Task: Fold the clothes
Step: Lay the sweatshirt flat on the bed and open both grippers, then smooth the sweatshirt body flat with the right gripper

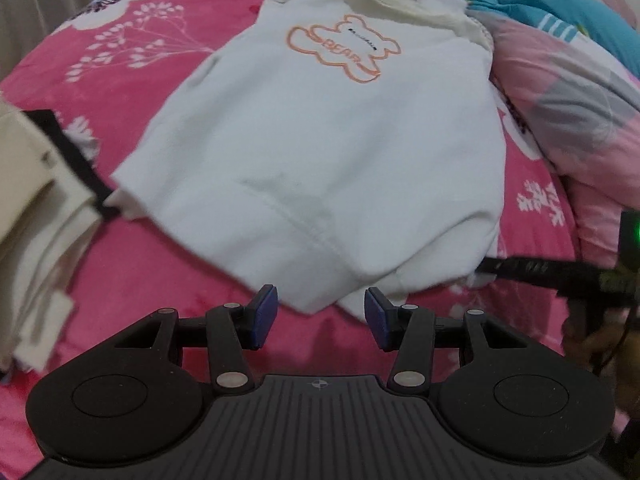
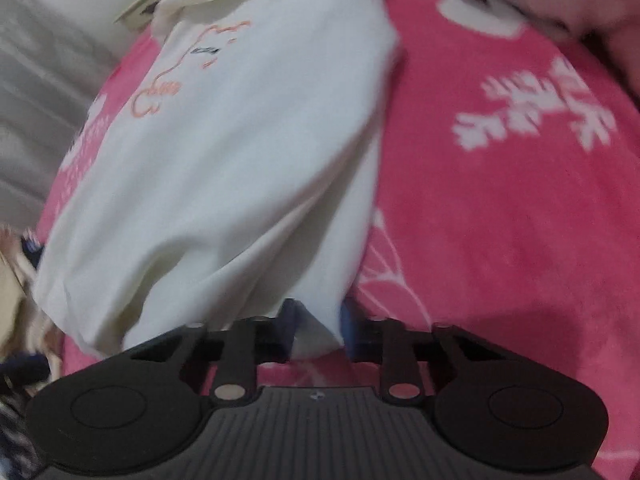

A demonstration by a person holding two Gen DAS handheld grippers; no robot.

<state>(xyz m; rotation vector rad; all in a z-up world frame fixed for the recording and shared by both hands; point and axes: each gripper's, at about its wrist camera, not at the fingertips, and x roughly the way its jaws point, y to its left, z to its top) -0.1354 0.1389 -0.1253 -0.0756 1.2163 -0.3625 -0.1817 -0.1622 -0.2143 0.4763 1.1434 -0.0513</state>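
A white sweatshirt (image 1: 320,128) with an orange bear outline lies flat on the pink floral bedsheet (image 1: 132,272), neck end away from me. My left gripper (image 1: 320,316) is open just short of the hem's near corner, nothing between its blue pads (image 1: 264,314). In the left wrist view, my right gripper (image 1: 496,268) comes in from the right at the hem's right corner. In the right wrist view, my right gripper (image 2: 318,328) is shut on a fold of the sweatshirt (image 2: 224,160), which is lifted and pulled taut towards it.
A stack of cream clothes (image 1: 36,208) with a black strap lies at the left. A pink and grey quilt (image 1: 576,104) and a blue garment (image 1: 560,4) are heaped along the right and back. Pink bedsheet (image 2: 500,208) stretches to the right of the sweatshirt.
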